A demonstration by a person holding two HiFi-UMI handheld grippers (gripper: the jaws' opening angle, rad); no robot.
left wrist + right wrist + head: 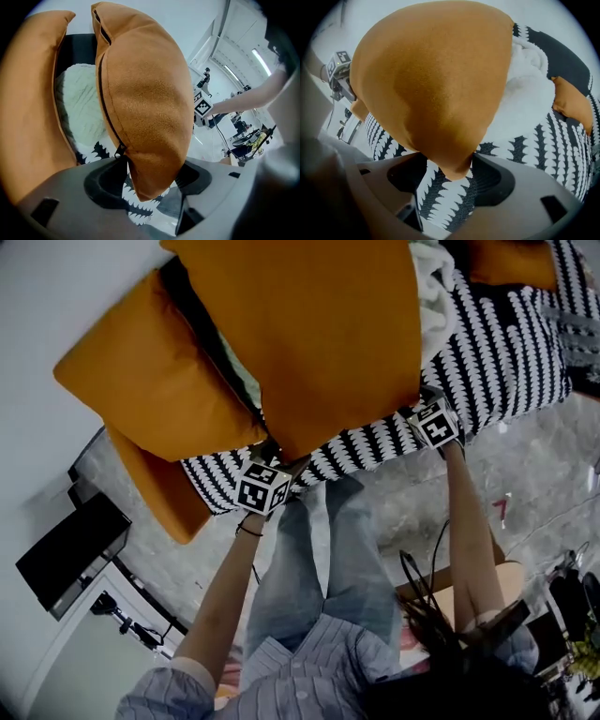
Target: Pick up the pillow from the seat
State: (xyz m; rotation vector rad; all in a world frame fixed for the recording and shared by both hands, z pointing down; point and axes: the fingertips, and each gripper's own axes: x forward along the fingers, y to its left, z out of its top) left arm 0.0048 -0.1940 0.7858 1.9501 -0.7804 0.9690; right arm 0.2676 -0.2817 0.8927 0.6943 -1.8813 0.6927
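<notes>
A big orange pillow [319, 334] stands on the black-and-white patterned seat [506, 343], its lower edge toward me. My left gripper [281, 457] is at its lower left corner and my right gripper [420, 395] at its lower right corner. In the left gripper view the pillow [145, 108] fills the middle; its zippered corner hangs between the wide-set jaws of the left gripper [150, 166], unsquashed. In the right gripper view the other corner of the pillow [431, 89] dips between the right gripper's [445, 161] spread jaws, brushing them without being pinched.
A second orange pillow [150, 381] leans at the left, another [159, 493] below it. A white fluffy cushion [79, 108] lies behind the big pillow. One more orange pillow [572, 103] sits at the seat's far end. Marbled floor [525, 474] and a black box [70, 549] lie below.
</notes>
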